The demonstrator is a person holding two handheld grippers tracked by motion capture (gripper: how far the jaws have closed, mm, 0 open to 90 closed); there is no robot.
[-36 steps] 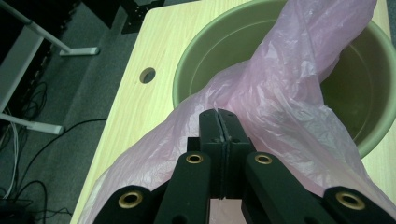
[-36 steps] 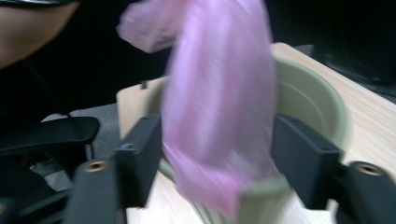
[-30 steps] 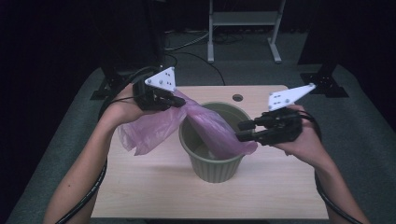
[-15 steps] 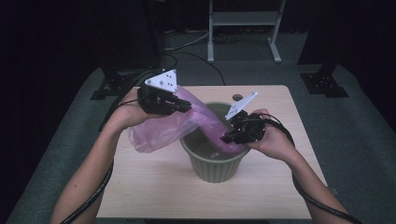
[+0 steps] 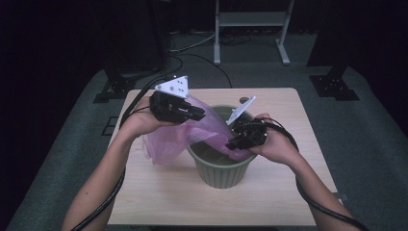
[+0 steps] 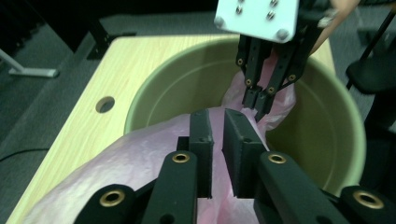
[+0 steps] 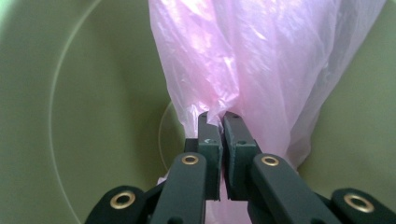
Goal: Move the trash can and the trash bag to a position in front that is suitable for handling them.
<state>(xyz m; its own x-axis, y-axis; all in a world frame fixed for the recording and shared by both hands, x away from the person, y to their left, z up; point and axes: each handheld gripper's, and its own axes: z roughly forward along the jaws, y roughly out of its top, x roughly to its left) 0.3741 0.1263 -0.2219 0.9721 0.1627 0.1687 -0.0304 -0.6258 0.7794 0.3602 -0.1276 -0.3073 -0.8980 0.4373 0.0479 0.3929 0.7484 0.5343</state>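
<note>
At mid-counter (image 5: 159, 202), green ribbed waste bin (image 5: 222, 169), upright, with pink plastic bag (image 5: 169, 140) draped from its mouth out over the near-left rim; left gripper (image 5: 199, 115), jaws clamped on bag film above the rim, and right gripper (image 5: 235, 143), jaws clamped on a gathered fold, reaching down inside the bin. Risk, as judged: thin film may tear or slip if the two grips pull apart, and a sideways tug could tip the light bin. Clearance: bare wood on all sides, bin well apart from every counter edge.
</note>
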